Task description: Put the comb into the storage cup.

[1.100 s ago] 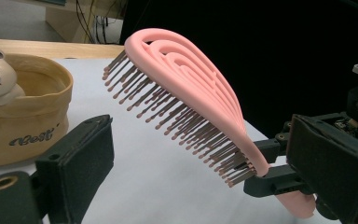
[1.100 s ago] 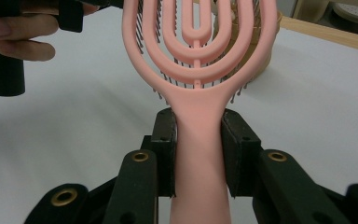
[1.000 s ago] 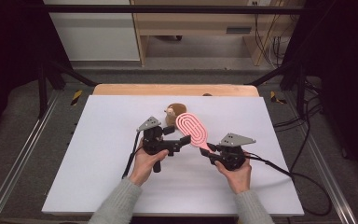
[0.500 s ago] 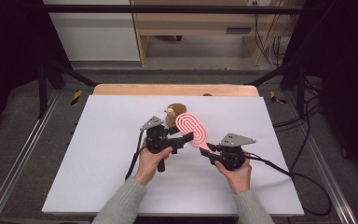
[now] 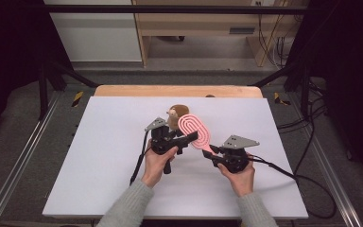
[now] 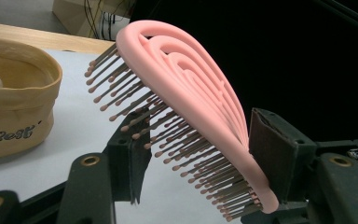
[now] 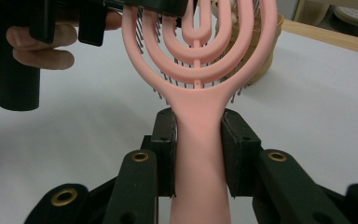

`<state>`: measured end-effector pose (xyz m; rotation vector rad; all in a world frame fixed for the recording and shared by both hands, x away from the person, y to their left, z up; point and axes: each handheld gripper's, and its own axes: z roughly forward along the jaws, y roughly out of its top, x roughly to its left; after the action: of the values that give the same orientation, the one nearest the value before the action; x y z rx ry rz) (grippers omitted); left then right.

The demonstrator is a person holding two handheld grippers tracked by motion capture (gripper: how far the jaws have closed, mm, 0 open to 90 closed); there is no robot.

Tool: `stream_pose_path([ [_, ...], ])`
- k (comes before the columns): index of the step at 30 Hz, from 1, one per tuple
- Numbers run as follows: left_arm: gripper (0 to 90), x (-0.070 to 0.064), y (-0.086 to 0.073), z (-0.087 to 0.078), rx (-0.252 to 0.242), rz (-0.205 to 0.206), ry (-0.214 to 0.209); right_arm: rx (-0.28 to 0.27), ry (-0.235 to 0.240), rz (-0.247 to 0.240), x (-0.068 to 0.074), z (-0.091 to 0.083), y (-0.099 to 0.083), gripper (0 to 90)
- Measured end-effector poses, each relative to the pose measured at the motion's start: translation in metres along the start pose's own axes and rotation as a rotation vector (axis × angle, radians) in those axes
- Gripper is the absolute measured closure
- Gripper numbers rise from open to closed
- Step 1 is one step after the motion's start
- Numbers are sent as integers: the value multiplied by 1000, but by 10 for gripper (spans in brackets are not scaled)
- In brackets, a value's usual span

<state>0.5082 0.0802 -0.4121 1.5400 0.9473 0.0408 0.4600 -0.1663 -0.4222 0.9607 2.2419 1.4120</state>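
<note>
High view, left to right. The left gripper (image 5: 185, 140) is raised above the white bench (image 5: 99, 156), its jaws reaching rightward onto the head of a pink hairbrush (image 5: 194, 132). In the left gripper view, the brush head (image 6: 186, 107) stands between the two jaws: one pad lies against the smooth back of the head, the other stands among the bristle tips, so the jaws are narrowed around the head, though whether they already press firmly cannot be told. Just behind the brush, toward the far edge of the bench, stands a small tan fabric basket (image 5: 176, 115) with a light-coloured object inside it; its wall (image 6: 14, 93) shows beside the bristles, apart from them. The right gripper (image 5: 216, 152) holds the brush by its handle: in the right gripper view both jaws press flat on the handle (image 7: 200, 140), one on each side, and the head rises upward toward the left gripper.

Progress, as judged: the brush is lifted clear of the bench and carried between both grippers, apparently midway through a hand-to-hand transfer. Remaining: one gripper must release, and the brush must be placed, probably in or near the basket.
</note>
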Motion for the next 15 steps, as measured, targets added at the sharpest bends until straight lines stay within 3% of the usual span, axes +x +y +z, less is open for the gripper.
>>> stream_pose_path([
  [15,462,-2,1,-2,-8,-51,-5,-10,4,-8,1,2,-1,692],
])
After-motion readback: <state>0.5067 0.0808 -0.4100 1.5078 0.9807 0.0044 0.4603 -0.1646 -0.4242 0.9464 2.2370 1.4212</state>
